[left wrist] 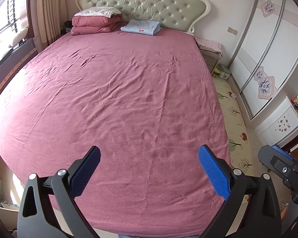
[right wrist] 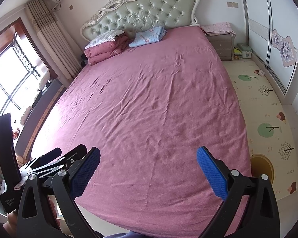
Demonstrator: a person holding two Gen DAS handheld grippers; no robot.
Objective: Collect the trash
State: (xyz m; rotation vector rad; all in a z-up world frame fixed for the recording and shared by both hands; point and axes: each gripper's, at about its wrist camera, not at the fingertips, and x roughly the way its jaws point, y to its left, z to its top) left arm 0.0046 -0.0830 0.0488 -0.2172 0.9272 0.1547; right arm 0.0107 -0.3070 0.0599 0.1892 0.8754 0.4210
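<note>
No trash shows in either view. My left gripper [left wrist: 149, 158] is open and empty, held above the foot of a bed with a pink sheet [left wrist: 119, 91]. My right gripper [right wrist: 148, 158] is open and empty too, above the same sheet [right wrist: 149, 91]. The right gripper's body shows at the lower right of the left wrist view [left wrist: 284, 168]. The left gripper's body shows at the lower left of the right wrist view [right wrist: 49, 162].
A folded pink quilt [left wrist: 95, 23] with a white pillow and a folded blue blanket [left wrist: 141, 26] lie by the green headboard [left wrist: 149, 2]. A nightstand [right wrist: 221, 44], a green box [right wrist: 245, 51] and a play mat [right wrist: 268, 119] are right of the bed, by a wardrobe [left wrist: 268, 59]. A window [right wrist: 8, 73] is left.
</note>
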